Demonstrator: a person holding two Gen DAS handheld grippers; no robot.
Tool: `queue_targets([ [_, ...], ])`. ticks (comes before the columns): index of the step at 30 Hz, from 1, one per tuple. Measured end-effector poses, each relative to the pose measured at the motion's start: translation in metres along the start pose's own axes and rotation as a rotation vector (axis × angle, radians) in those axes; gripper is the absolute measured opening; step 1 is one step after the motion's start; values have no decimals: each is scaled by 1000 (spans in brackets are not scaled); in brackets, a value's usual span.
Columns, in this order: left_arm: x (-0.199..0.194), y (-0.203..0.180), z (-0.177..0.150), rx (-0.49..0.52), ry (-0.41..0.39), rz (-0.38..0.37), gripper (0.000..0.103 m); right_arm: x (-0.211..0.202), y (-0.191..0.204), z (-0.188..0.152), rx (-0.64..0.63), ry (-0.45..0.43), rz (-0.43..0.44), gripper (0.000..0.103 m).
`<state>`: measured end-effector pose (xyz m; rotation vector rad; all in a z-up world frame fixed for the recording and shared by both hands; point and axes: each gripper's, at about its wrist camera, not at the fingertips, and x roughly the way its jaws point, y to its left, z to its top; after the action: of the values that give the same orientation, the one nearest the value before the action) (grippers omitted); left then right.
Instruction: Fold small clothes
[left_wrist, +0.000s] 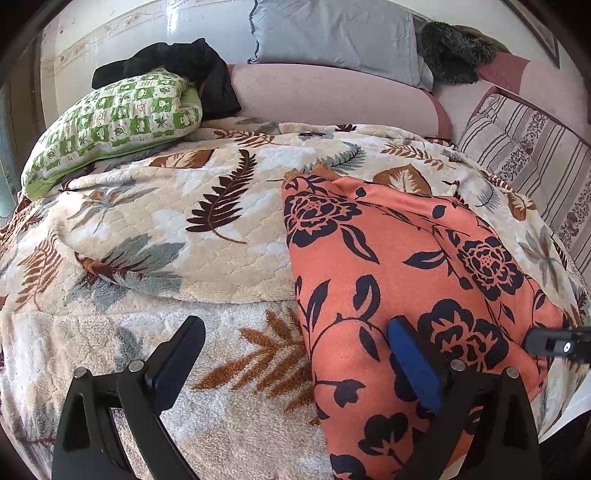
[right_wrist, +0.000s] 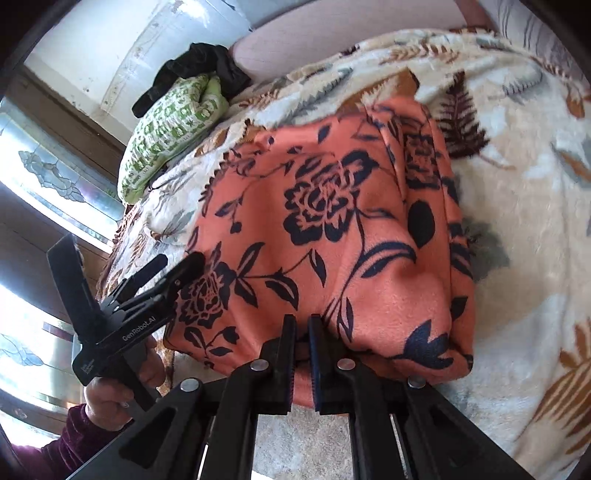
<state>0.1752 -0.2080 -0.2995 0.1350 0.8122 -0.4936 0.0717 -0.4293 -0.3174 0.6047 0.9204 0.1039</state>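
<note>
An orange garment with dark blue flowers (left_wrist: 406, 266) lies folded on the leaf-patterned blanket (left_wrist: 166, 221). My left gripper (left_wrist: 295, 332) is open at its near left edge, one finger on the blanket, the blue-padded finger (left_wrist: 413, 369) over the cloth. In the right wrist view my right gripper (right_wrist: 302, 332) is shut on the near edge of the orange garment (right_wrist: 332, 221), cloth pinched between the pads. The left gripper (right_wrist: 177, 266) shows there at the garment's left edge, open.
A green checked pillow (left_wrist: 110, 125) with black clothing (left_wrist: 184, 62) on it lies at the far left. A grey pillow (left_wrist: 332, 33) and pink sofa back (left_wrist: 314, 92) stand behind. A striped cushion (left_wrist: 524, 147) is at right. A window (right_wrist: 55, 177) is at left.
</note>
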Motion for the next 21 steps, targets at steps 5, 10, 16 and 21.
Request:
queue_targets([
  [5, -3, -2, 3, 13, -8, 11, 99, -31, -4, 14, 52, -195, 16, 9],
  [10, -7, 2, 7, -6, -16, 4, 99, -15, -16, 24, 145, -156, -89, 11],
  [16, 4, 3, 3, -18, 50, -6, 99, 6, -21, 34, 159, -92, -146, 10],
  [21, 0, 4, 4, -31, 35, -17, 99, -1, -19, 54, 198, -195, -102, 10],
])
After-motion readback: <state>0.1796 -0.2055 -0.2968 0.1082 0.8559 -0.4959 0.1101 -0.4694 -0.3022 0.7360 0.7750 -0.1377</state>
